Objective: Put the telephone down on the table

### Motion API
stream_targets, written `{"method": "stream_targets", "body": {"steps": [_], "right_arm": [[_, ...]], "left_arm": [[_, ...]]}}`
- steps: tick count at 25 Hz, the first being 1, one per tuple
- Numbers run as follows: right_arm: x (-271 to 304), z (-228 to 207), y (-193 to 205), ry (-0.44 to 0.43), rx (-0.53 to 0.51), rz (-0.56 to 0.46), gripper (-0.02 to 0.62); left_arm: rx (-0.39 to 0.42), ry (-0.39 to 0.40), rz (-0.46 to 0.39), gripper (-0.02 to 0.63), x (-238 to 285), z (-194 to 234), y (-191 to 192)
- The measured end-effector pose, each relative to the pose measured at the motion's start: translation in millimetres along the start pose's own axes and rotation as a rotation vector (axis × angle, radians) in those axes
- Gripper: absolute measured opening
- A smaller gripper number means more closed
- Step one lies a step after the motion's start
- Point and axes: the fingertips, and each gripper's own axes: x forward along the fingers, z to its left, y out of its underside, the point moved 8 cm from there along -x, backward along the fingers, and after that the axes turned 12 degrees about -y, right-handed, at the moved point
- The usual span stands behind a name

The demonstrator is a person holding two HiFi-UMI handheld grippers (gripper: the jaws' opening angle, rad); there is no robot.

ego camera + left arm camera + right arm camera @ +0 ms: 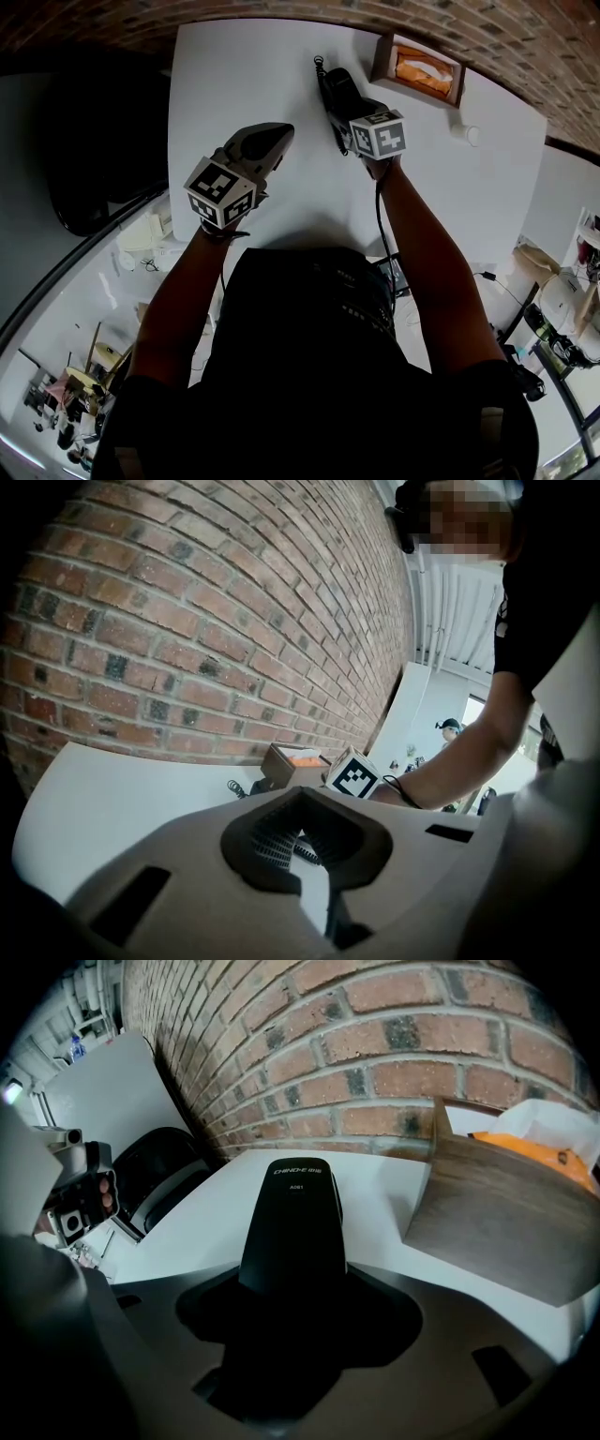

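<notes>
My right gripper [295, 1309] is clenched on the phone [292, 1222], which sticks out ahead of the jaws near the table's [244, 75] far edge, just beside the box [497, 1232] at the far right corner. I can't tell whether the phone touches the table yet. My left gripper [277, 137] hangs over the left middle of the table, jaws together on nothing.

I see these risks:
- Letting go too high would drop the phone and bounce it.
- The coiled cord [319, 66] at its far end could tug it askew.
- Drifting right would knock the box.
</notes>
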Motion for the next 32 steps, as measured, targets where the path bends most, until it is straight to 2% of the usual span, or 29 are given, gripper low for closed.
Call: {"method": "stream_targets", "body": {"steps": [20, 32], "right_arm": [[6.6, 0.4, 2.8, 0.03, -0.034, 0.036, 0.273], [10.4, 6.1, 4.4, 0.055, -0.076, 0.046, 0.273]], "left_arm": [[-0.009, -0.003, 0.022, 0.006, -4.9, -3.3, 9.5], [-0.002, -0.003, -0.004, 0.006, -10.1, -9.0, 8.2]]}}
